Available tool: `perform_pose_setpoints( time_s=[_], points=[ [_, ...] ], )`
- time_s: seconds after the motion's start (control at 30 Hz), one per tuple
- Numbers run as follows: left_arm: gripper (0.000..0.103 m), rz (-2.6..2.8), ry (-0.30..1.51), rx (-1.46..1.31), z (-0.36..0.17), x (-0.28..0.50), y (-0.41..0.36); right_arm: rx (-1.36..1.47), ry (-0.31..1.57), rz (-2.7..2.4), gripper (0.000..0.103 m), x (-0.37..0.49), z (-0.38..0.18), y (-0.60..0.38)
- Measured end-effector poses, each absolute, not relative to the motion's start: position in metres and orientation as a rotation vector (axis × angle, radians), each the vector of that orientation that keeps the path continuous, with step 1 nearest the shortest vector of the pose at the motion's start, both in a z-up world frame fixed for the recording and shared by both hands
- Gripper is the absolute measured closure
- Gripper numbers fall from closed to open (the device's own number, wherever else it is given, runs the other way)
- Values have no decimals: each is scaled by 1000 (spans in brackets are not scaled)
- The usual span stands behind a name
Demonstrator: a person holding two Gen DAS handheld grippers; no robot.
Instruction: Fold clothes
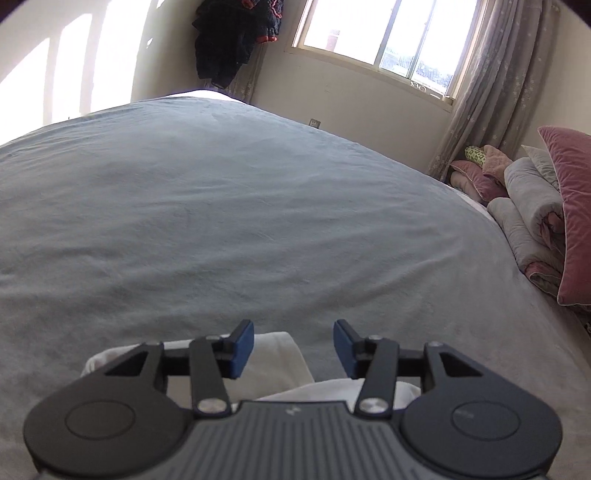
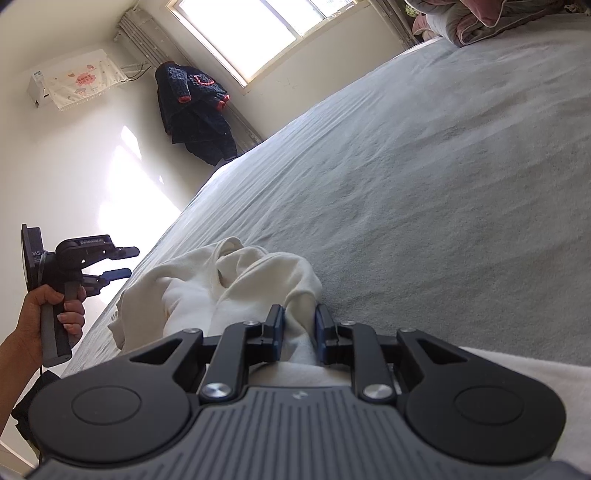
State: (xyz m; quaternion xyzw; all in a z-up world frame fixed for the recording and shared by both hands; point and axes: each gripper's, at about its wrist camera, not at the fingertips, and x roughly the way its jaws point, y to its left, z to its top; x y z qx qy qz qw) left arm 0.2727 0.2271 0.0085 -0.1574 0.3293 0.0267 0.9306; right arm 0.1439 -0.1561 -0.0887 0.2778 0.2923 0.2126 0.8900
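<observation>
A cream-white garment lies crumpled on the grey bed cover, near the bed's near edge. My right gripper is shut on a fold of this garment, the cloth pinched between its blue pads. My left gripper is open and empty, held above the garment, which shows just under its fingers. The left gripper also shows in the right wrist view, held in a hand off the bed's left edge, jaws apart.
Folded quilts and pink pillows are piled at the head of the bed. A dark jacket hangs in the corner by the window. An air conditioner is on the wall.
</observation>
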Motion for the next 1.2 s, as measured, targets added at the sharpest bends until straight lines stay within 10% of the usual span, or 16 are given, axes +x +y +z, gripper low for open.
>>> perform_pose_setpoints(
  time_s=[0.27,0.6,1.2],
  points=[
    [56,-53,835,-171,-32,298,172,573,605,440,81,144,-89,-154],
    [87,-29,777,-84,-51,284,155,381,596,407,76,139,-78,-127],
    [90,28,429,-301,-11,276,105,-150,243,-31,92,157,-1,-137]
  ],
)
